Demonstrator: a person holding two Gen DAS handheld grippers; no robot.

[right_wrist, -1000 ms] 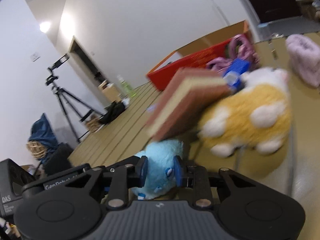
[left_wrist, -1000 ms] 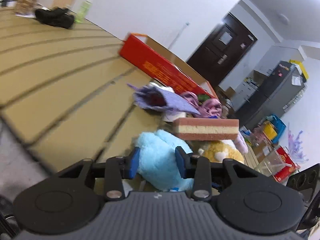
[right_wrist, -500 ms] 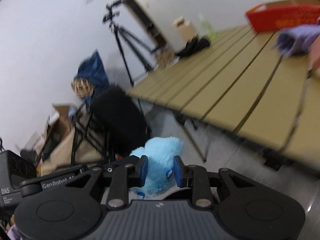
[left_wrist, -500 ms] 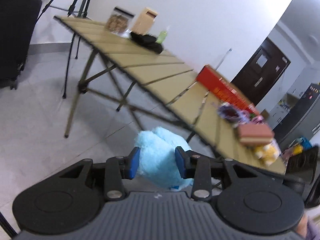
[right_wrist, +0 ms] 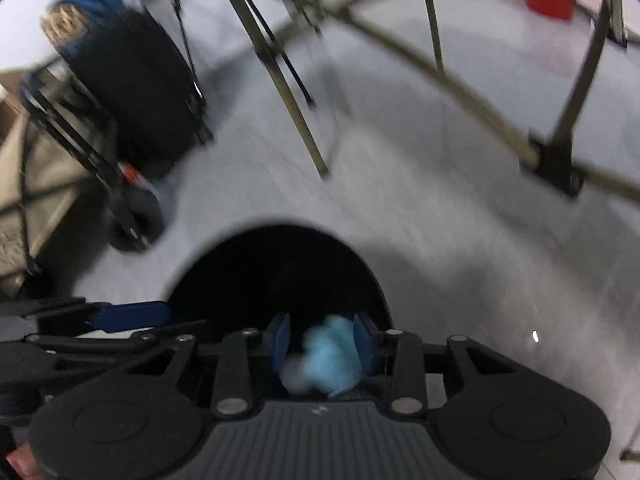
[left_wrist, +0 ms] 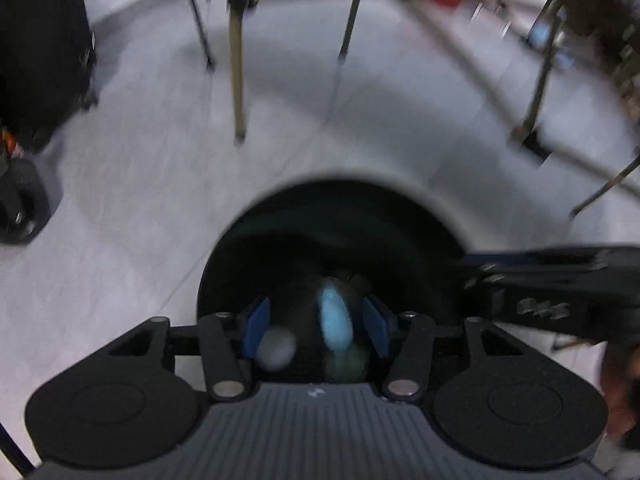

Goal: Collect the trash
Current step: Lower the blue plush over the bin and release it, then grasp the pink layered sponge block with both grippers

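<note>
Blue plush over the bin

Both the left gripper [left_wrist: 316, 326] and right gripper [right_wrist: 322, 344] stand apart around the blue plush [right_wrist: 330, 354], above the black bin [right_wrist: 276, 264] mouth; it seems released, dropping in.

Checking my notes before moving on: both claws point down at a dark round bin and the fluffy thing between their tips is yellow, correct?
Not quite: the fluffy thing is light blue, not yellow, as the right wrist view shows. The rest holds: the left claw and right claw both point down at the dark round bin.
</note>
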